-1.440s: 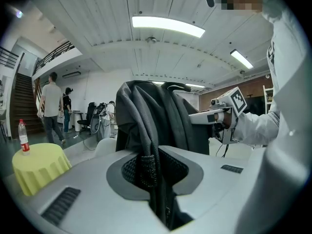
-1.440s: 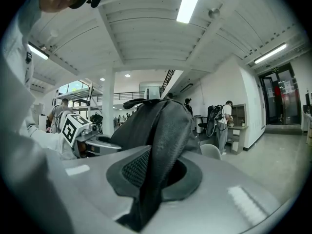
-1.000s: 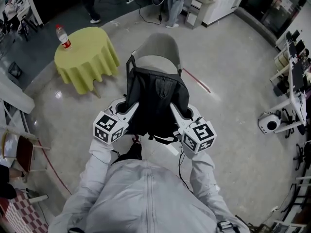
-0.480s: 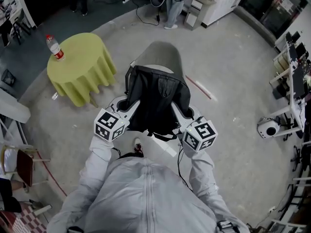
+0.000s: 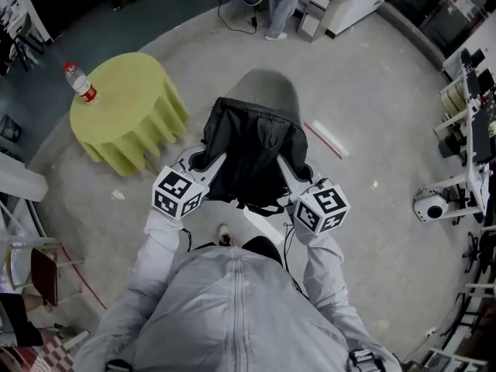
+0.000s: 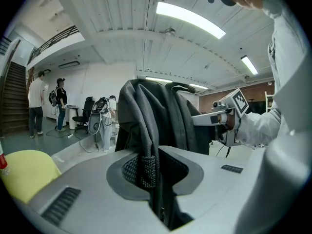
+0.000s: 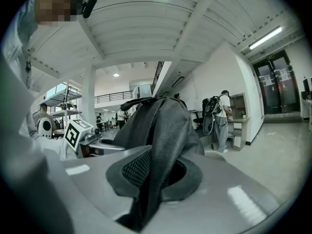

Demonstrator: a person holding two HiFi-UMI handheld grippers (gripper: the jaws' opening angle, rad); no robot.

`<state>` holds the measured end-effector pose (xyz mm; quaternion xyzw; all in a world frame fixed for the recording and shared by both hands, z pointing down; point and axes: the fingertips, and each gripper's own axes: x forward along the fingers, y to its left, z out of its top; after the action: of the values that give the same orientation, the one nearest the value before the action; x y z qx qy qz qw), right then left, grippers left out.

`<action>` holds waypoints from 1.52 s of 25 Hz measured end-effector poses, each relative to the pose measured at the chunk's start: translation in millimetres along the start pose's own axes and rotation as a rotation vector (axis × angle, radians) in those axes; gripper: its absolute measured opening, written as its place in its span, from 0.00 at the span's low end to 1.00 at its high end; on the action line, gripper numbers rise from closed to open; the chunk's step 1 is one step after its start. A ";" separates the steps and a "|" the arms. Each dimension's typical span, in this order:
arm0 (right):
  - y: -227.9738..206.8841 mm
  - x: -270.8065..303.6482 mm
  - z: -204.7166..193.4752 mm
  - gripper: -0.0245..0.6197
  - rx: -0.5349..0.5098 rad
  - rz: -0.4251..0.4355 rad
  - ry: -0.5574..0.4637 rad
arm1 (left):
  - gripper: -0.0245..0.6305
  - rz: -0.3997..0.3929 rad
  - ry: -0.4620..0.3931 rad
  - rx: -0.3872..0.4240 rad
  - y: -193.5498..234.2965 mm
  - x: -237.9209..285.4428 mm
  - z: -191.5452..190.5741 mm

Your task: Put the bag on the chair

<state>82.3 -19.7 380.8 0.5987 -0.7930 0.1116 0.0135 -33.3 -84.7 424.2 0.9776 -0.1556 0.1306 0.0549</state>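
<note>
Black bag (image 5: 252,153) suspended at frame centre, just over grey chair (image 5: 263,91), not yet set down. Left tongs (image 5: 204,160) and right tongs (image 5: 290,167) each clamped on a strap (image 6: 146,165), one per side. Probably to keep load level for lowering onto seat.

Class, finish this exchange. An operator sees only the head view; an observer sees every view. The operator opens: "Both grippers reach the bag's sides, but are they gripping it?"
Observer: The left gripper is shut on a strap of the bag.
Operator: And the right one?
Observer: The right gripper is shut on a second strap, with its mesh side showing.
Operator: Is anyone around that I can't see?
Observer: In the left gripper view, a person in white stands far off by stairs.
</note>
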 end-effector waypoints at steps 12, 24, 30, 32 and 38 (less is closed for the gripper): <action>-71.1 74.3 -17.7 0.10 0.026 0.079 0.098 | 0.12 0.048 0.064 -0.102 55.5 66.7 -23.1; -160.5 171.8 -67.4 0.11 0.061 0.242 0.274 | 0.12 0.152 0.208 -0.248 124.2 157.3 -75.6; -203.9 233.6 -103.3 0.11 0.066 0.302 0.360 | 0.12 0.203 0.283 -0.333 170.8 204.8 -112.8; -215.4 248.7 -118.9 0.11 0.066 0.320 0.389 | 0.12 0.217 0.320 -0.350 180.4 217.3 -128.2; -249.1 291.1 -162.2 0.11 0.069 0.354 0.452 | 0.12 0.251 0.396 -0.417 209.6 256.5 -170.9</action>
<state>219.1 -328.2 624.1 0.4109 -0.8578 0.2699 0.1499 94.5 -331.9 672.0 0.8739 -0.2850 0.2895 0.2670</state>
